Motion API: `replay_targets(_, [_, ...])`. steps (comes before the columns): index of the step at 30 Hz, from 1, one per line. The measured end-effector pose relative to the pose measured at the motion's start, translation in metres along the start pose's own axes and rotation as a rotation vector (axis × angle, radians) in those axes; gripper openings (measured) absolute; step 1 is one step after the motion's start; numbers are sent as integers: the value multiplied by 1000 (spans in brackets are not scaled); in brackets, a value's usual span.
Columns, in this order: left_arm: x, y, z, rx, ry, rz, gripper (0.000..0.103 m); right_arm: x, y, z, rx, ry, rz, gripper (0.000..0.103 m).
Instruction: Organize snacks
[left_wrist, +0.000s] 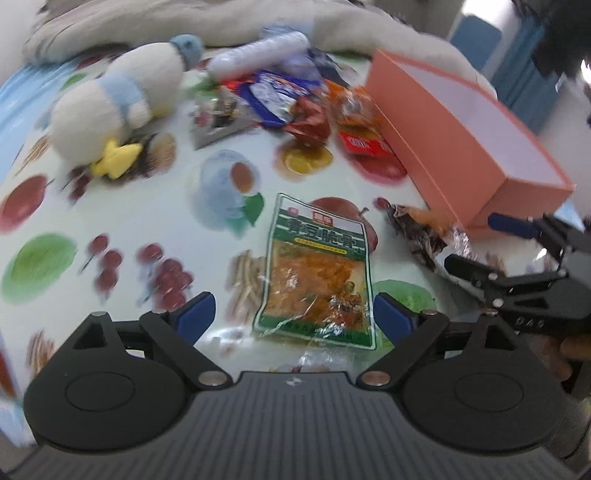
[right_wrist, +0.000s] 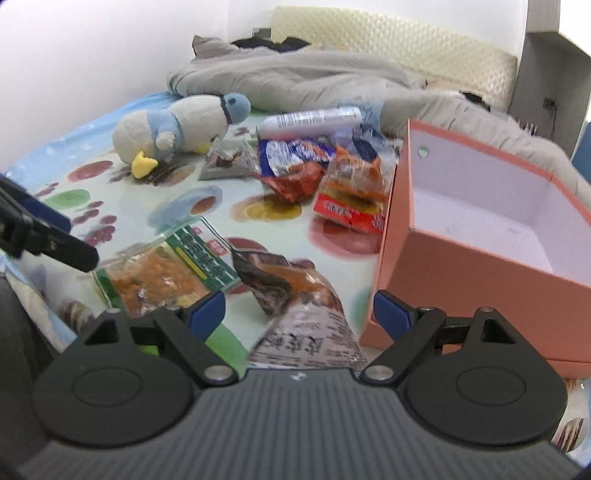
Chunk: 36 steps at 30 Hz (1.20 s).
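A green snack packet (left_wrist: 317, 269) lies flat on the fruit-print tablecloth (left_wrist: 147, 206), between the wide-apart fingers of my left gripper (left_wrist: 294, 314), which is open; the pads do not touch it. To its right lies a crumpled brown snack packet (right_wrist: 280, 280), between the fingers of my open right gripper (right_wrist: 299, 314), pads apart from it. The right view shows the green packet (right_wrist: 166, 266) at the left. An orange box (right_wrist: 461, 280) with a white, empty inside stands at the right, also seen in the left view (left_wrist: 461, 155). A heap of snack packets (right_wrist: 314, 162) sits behind.
A plush penguin (right_wrist: 177, 125) lies at the back left, a white bottle (right_wrist: 310, 120) behind the heap, and a grey blanket (right_wrist: 295, 81) along the far edge. A red packet (right_wrist: 347, 210) leans by the box's left wall.
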<state>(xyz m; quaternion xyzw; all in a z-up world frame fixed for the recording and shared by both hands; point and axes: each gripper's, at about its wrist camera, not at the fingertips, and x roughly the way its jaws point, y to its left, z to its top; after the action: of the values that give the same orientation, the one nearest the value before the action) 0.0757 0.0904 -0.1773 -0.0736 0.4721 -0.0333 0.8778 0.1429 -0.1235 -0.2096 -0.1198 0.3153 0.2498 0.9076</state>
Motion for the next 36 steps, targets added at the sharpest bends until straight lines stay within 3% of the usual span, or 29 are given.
replay_targets(1, [7, -4, 2, 16, 11, -1, 96, 3, -4, -1, 9, 13, 5, 75])
replay_targets(2, [13, -7, 2, 34, 26, -6, 96, 6, -7, -1, 21, 28, 11, 72])
replay_targets(8, [39, -25, 5, 121, 74, -5, 96, 24, -15, -4, 60, 69, 63, 70])
replay_targets(15, [58, -40, 11, 167, 91, 41, 96, 38, -16, -7, 68, 109, 50, 71])
replay_targets(24, [81, -42, 9, 126, 130, 84, 94, 41, -9, -8, 80, 121, 1, 65])
replay_targets(36, [79, -41, 8, 56, 86, 117, 72, 35, -6, -10, 96, 113, -58, 53])
